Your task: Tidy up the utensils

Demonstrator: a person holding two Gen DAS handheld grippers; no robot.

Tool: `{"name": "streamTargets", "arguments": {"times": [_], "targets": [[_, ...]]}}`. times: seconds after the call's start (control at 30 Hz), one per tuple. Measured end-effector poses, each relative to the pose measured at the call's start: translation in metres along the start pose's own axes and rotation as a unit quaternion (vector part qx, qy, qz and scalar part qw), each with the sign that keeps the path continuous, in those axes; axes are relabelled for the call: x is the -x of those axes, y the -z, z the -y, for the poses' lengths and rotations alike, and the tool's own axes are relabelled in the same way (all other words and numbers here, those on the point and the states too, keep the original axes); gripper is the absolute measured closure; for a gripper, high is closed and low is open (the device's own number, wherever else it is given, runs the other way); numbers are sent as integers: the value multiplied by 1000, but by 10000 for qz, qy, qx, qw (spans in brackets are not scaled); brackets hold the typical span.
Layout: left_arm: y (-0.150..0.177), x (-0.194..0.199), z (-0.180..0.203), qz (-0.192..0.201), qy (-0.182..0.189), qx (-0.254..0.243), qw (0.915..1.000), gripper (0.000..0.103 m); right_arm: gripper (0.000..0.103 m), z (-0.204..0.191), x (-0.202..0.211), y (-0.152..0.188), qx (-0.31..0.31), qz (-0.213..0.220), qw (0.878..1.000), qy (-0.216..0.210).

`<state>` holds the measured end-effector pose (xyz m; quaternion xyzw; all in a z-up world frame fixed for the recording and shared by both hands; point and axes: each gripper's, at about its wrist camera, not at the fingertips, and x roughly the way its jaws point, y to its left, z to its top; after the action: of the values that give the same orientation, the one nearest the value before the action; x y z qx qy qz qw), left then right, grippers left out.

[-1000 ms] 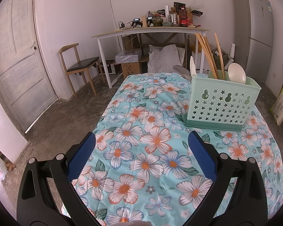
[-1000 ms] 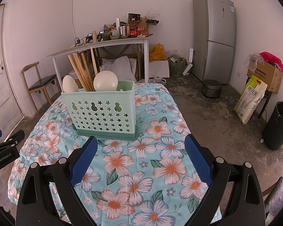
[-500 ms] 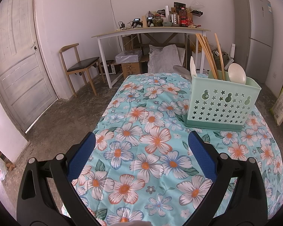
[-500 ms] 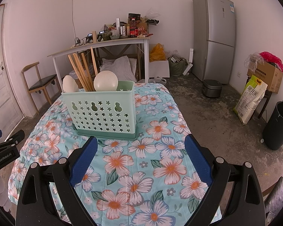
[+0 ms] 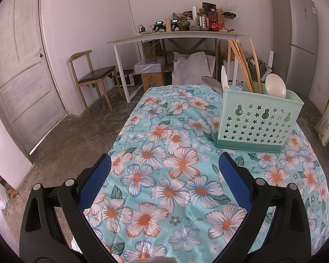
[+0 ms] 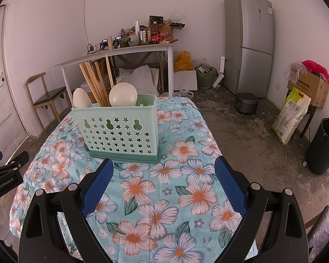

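Jaws of both grippers, left and right, are spread wide and empty above the cloth. Chopsticks and spoons are stood upright in the caddy, handles sorted; the task is judged complete.

**A lived-in home storeroom**

A plain household room: bare concrete floor, a tall fridge, a rice cooker, a rice sack, a wooden chair, a cluttered side table, and 1 floral-clothed table.
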<state>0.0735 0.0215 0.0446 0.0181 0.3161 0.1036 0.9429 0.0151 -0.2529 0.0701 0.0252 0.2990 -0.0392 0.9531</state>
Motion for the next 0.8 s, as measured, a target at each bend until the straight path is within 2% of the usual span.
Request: {"name": "streamTargets", "arguments": {"times": [0.8], "targets": [[-1,0,-1,-11,6,15,10000,8,12,-1,0,0,7,5,10000,-5]]}}
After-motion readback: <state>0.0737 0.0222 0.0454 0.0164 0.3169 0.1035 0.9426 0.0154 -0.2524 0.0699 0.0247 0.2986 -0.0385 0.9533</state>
